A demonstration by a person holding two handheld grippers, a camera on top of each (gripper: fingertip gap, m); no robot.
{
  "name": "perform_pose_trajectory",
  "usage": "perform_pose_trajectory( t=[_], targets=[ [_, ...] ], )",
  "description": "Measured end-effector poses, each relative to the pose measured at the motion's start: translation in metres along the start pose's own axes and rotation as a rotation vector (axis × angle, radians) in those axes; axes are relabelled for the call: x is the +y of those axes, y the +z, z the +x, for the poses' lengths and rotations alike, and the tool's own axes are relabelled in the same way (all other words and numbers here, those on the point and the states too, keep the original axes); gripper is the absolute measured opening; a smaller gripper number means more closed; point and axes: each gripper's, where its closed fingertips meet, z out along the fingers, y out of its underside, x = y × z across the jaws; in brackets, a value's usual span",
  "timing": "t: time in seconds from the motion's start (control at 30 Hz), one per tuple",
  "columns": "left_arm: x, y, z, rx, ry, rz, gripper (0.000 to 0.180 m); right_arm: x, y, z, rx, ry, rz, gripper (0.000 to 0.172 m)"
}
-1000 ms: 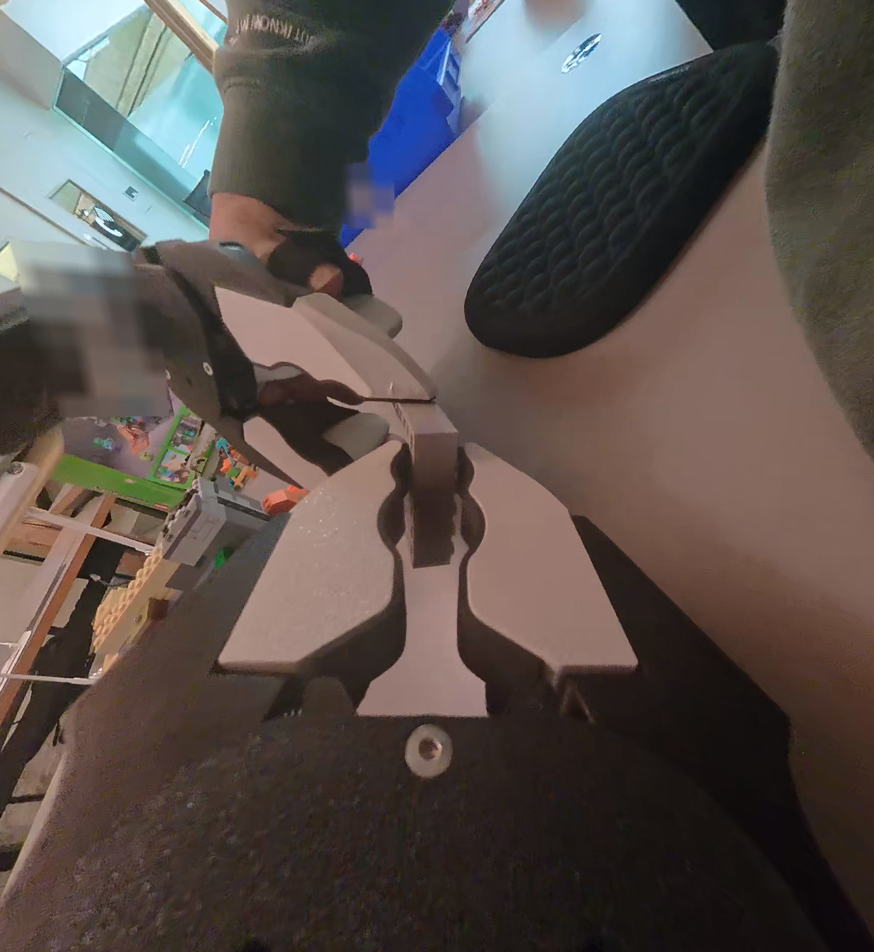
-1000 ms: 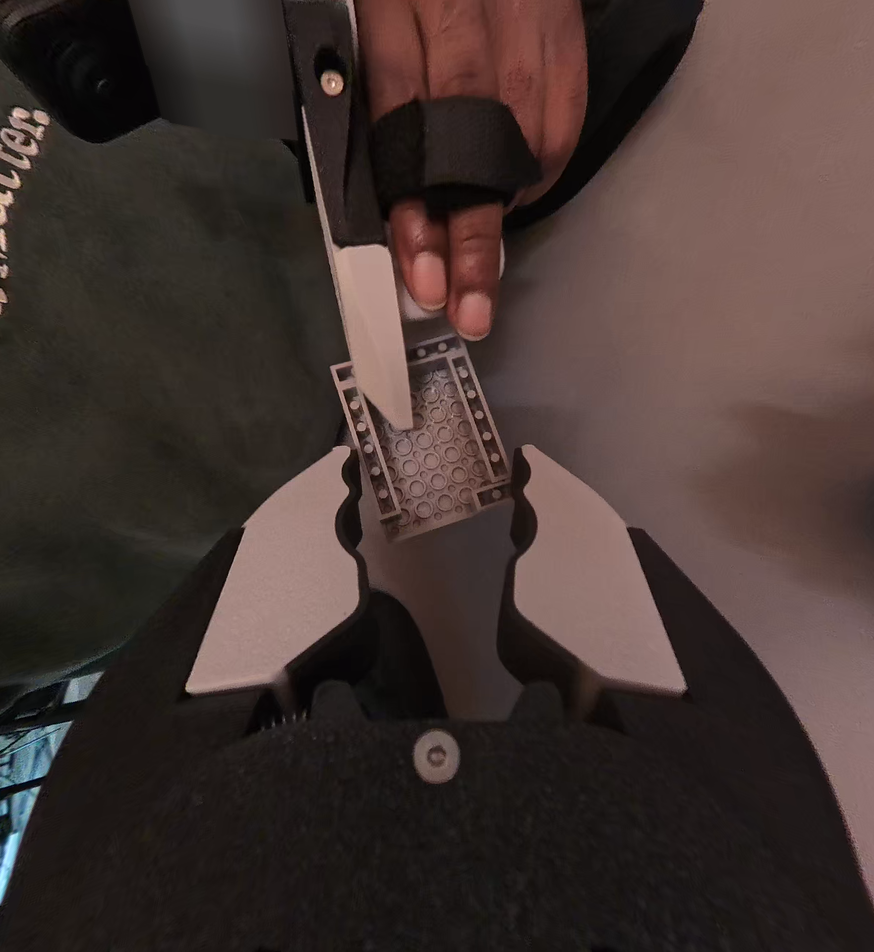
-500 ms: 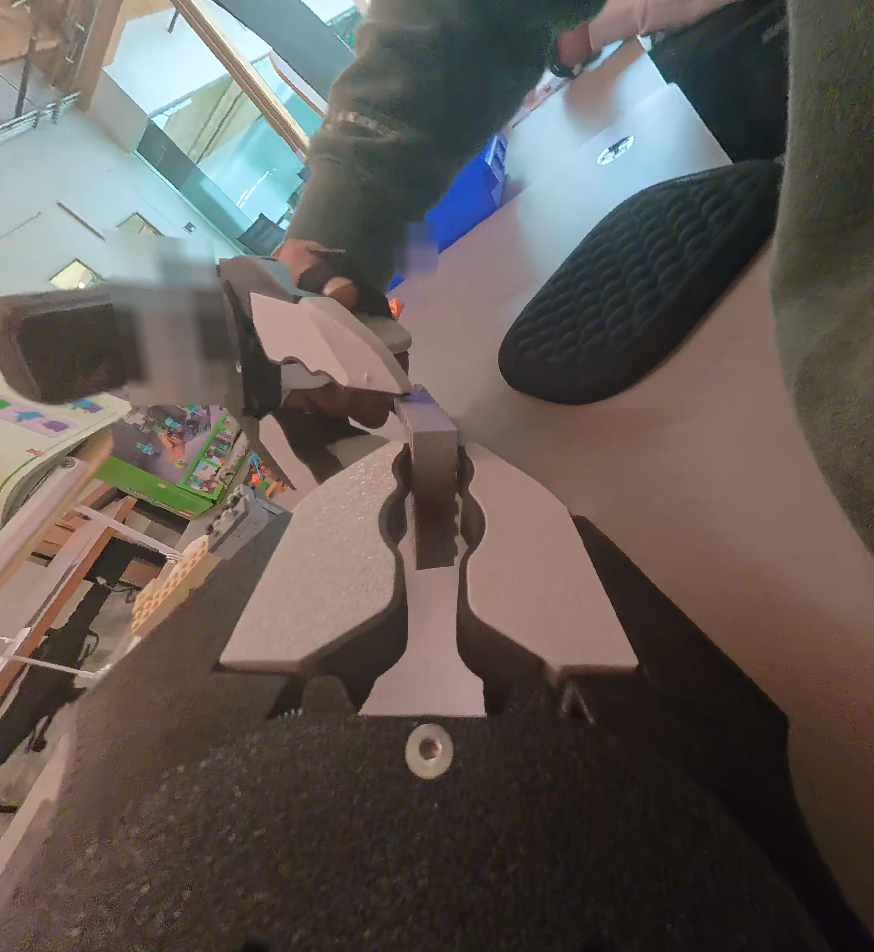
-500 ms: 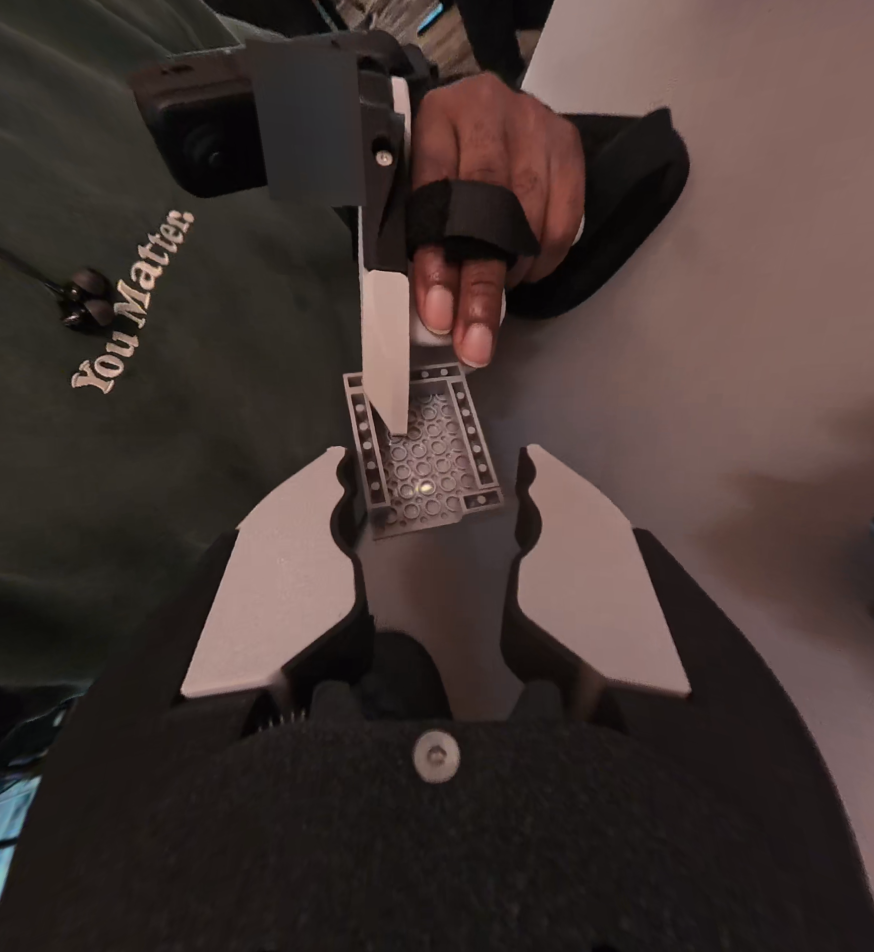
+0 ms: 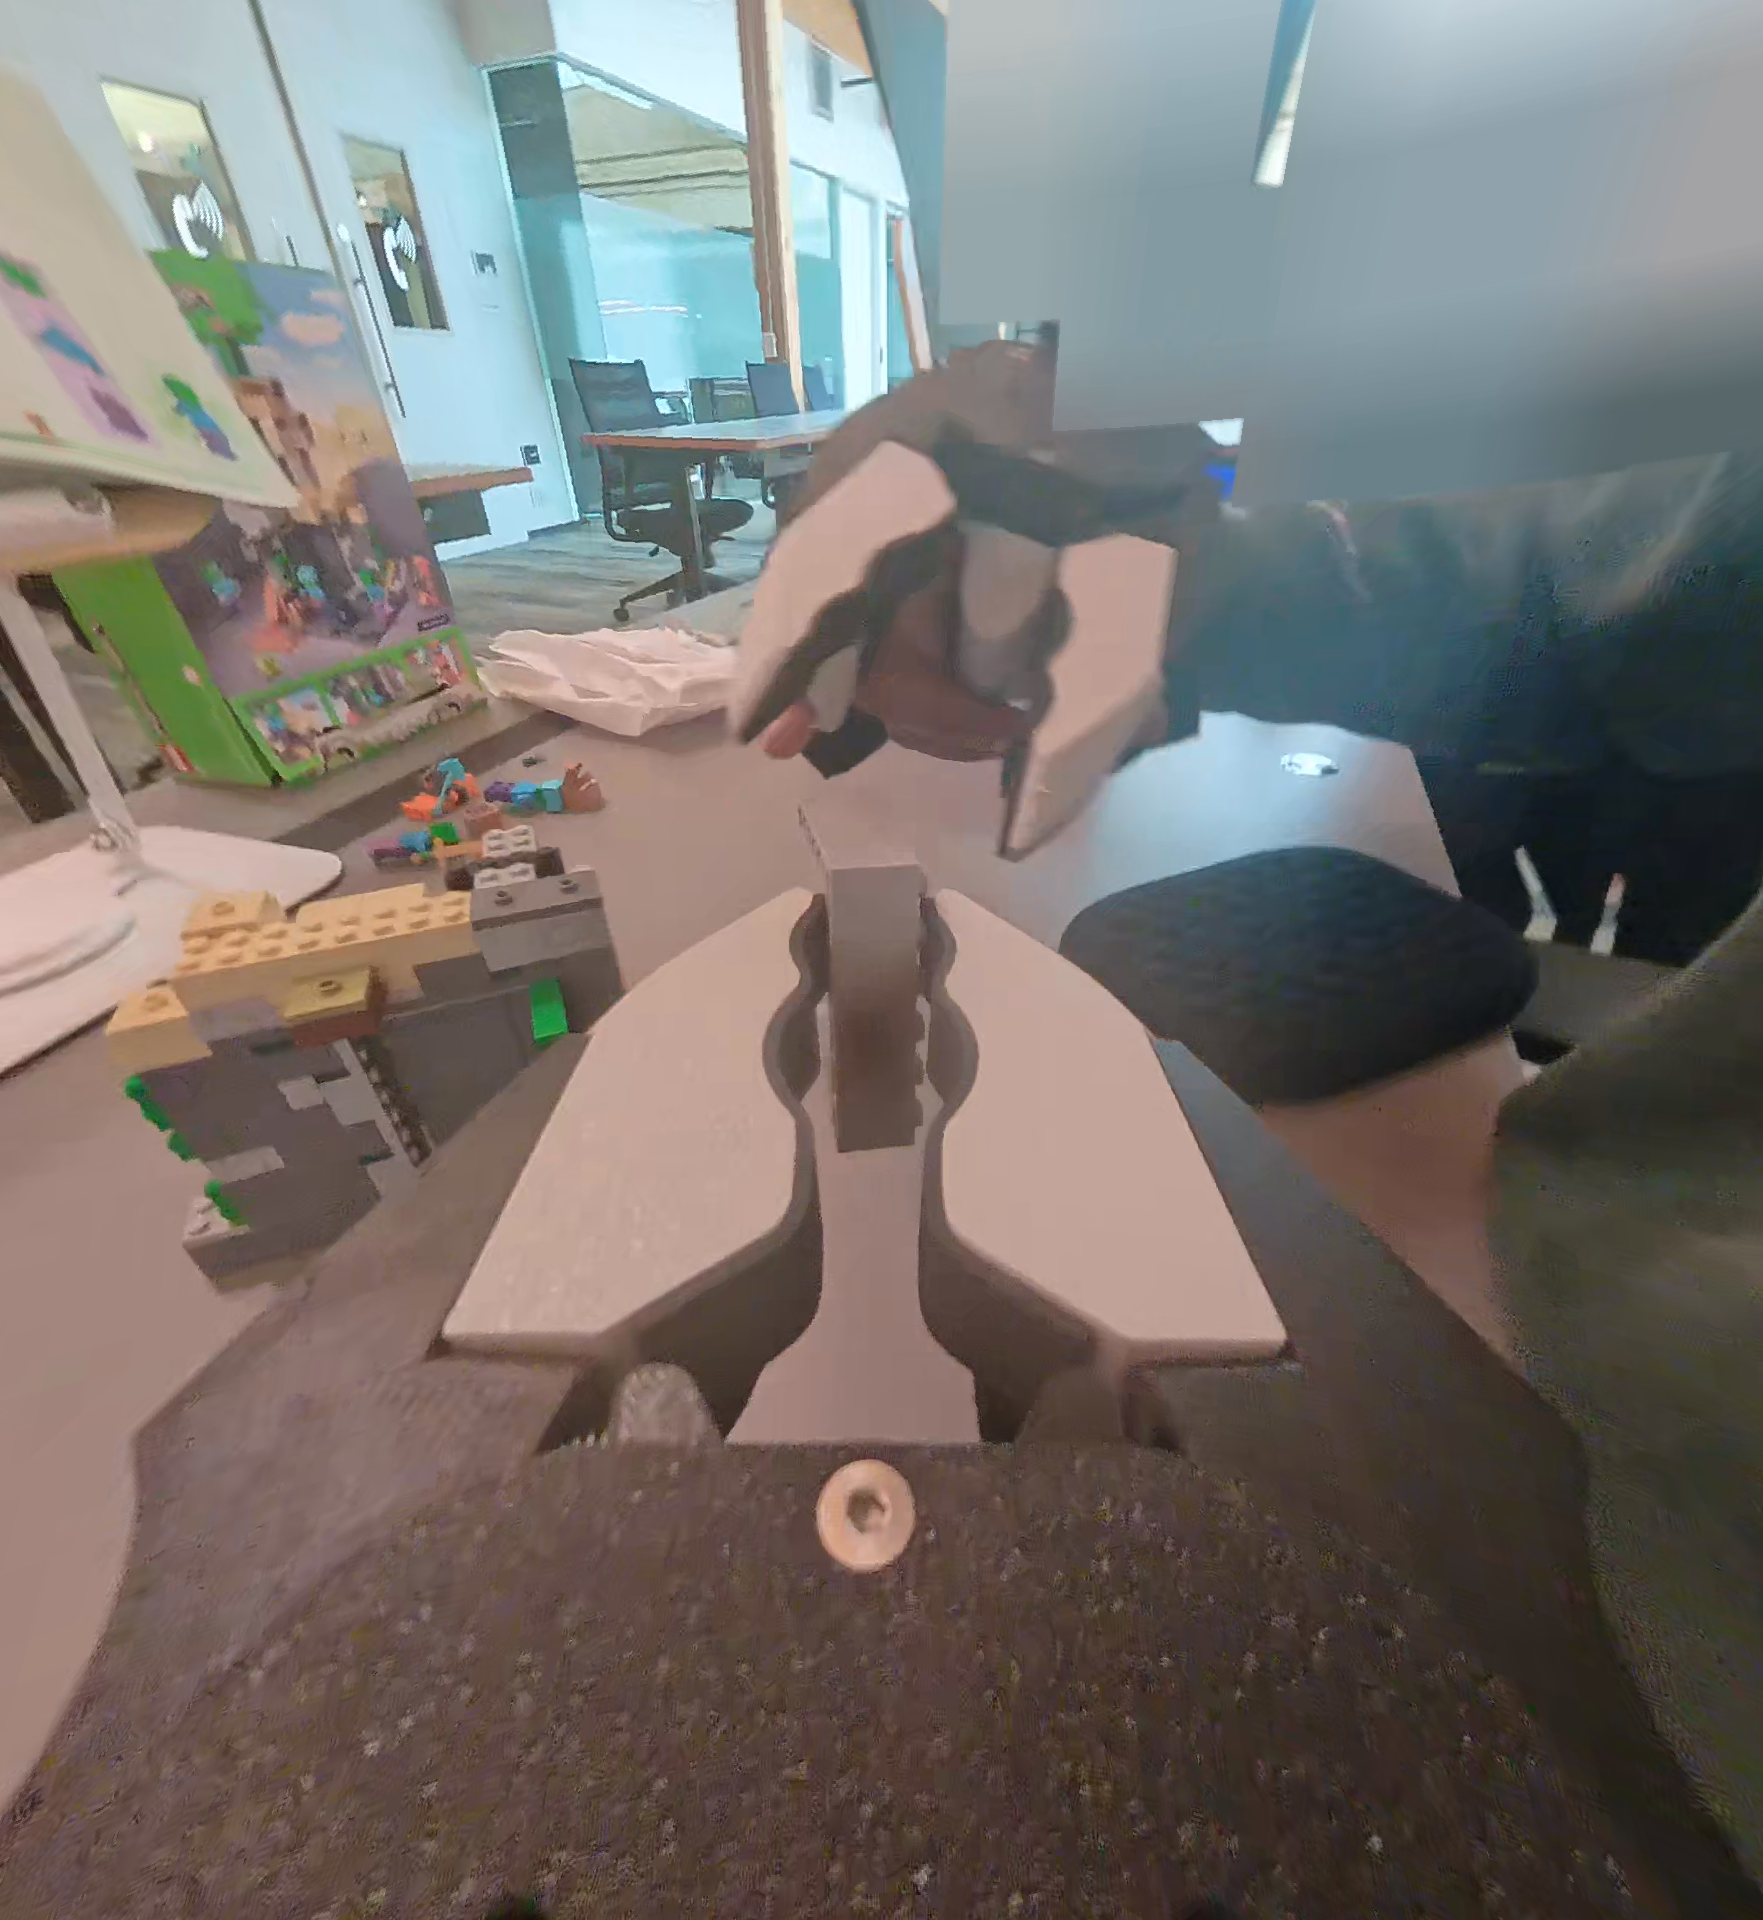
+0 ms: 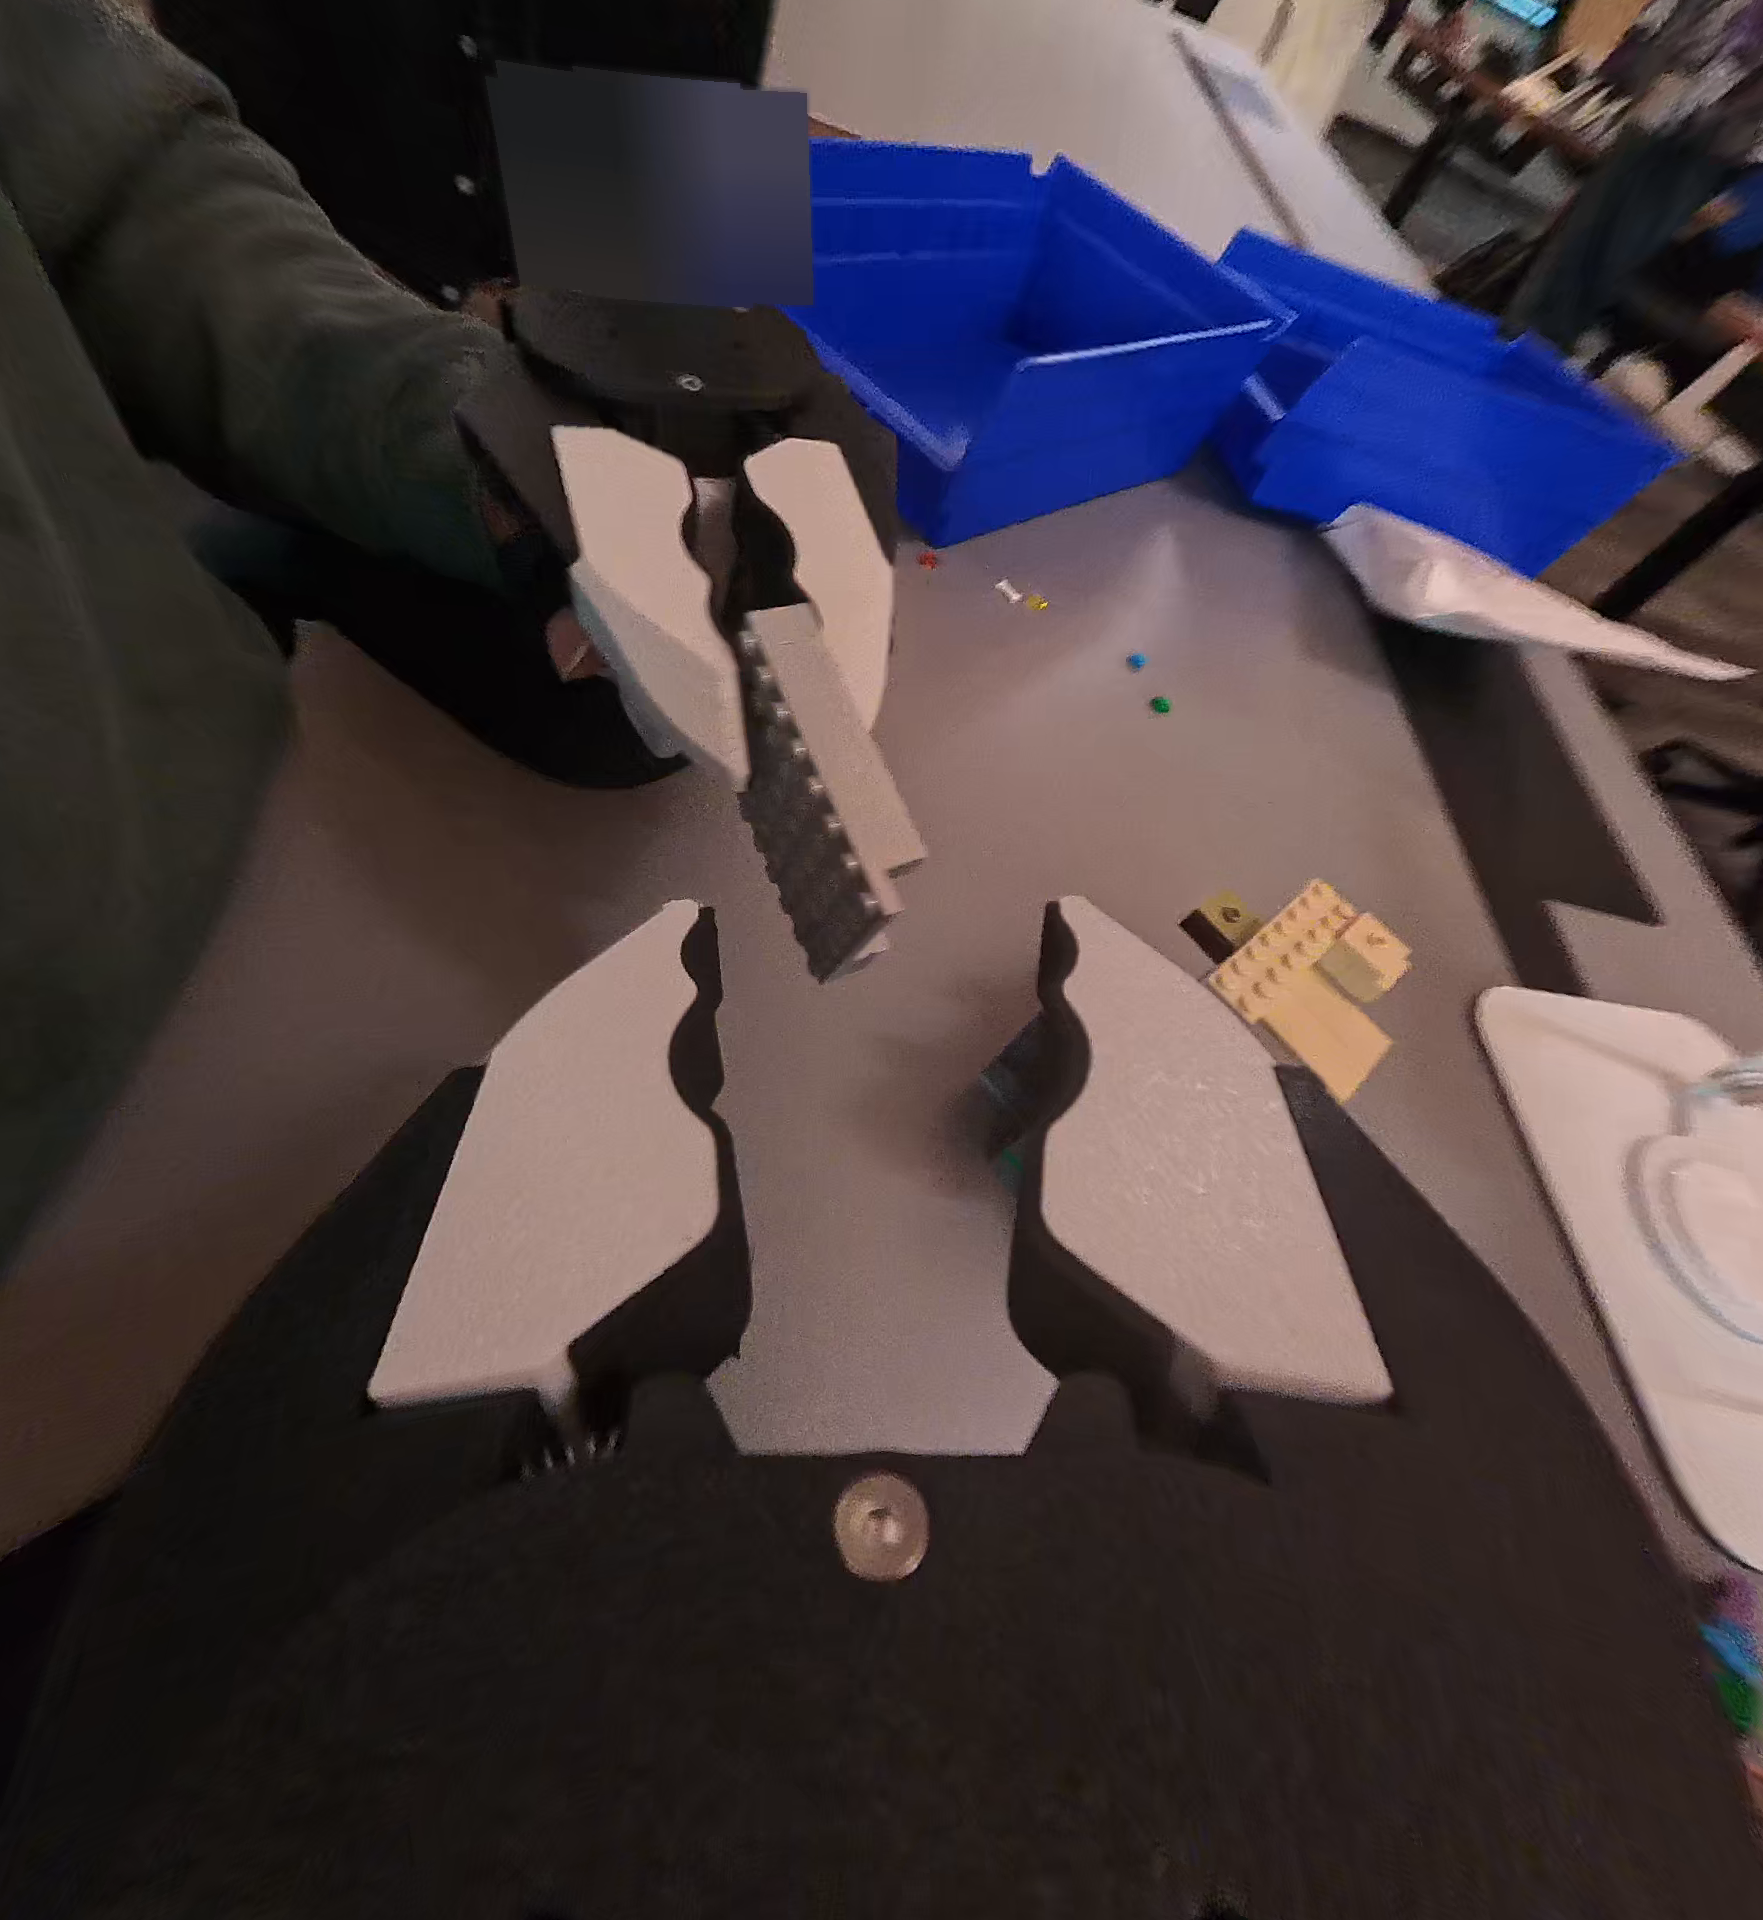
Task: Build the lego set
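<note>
The grey brick plate (image 5: 872, 997) stands edge-on between the fingers of the left gripper (image 5: 875, 935), which are nearly closed and pressed on its two broad faces; it is held in the air above the near part of the grey table (image 5: 679, 831). Judged from its look, it is hard plastic: light, stiff, smooth on its flat sides, unlikely to break, and best gripped across the faces as here. In the left wrist view a part-built brick wall (image 5: 357, 1039) stands toward the table's left edge, loose coloured bricks (image 5: 487, 810) beyond it, a picture box (image 5: 305, 582) farther back, and a black pad (image 5: 1292, 966) toward the right edge.

In the right wrist view the plate (image 6: 825, 821) juts free from the left gripper (image 6: 742, 727), studded face in shadow. The right gripper (image 6: 877, 925) is wide open and empty, its fingers (image 6: 596, 1122) just short of the plate's free end, not touching. Tan bricks (image 6: 1303, 987) lie to its right; blue bins (image 6: 1064, 343) stand at the far edge.
</note>
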Motion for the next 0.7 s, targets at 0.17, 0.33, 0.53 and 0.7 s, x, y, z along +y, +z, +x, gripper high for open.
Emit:
perform_pose_trajectory(
  t=[0.17,0.33,0.53,0.7],
  targets=[
    [-0.007,0.009,-0.008,0.045,-0.165,0.005,0.016,-0.001,-0.005,0.007,0.213,-0.181,-0.034,0.065],
    [-0.021,0.025,-0.015,0.114,-0.376,0.048,0.016,0.0,-0.003,0.019,0.352,-0.361,-0.1,0.071],
    [-0.021,0.033,-0.016,0.21,-0.637,0.103,0.016,0.005,-0.002,0.025,0.366,-0.421,-0.128,0.063],
    [-0.016,0.031,-0.019,0.252,-0.766,0.12,0.016,0.007,0.003,0.019,0.331,-0.446,-0.112,0.056]
  ],
)
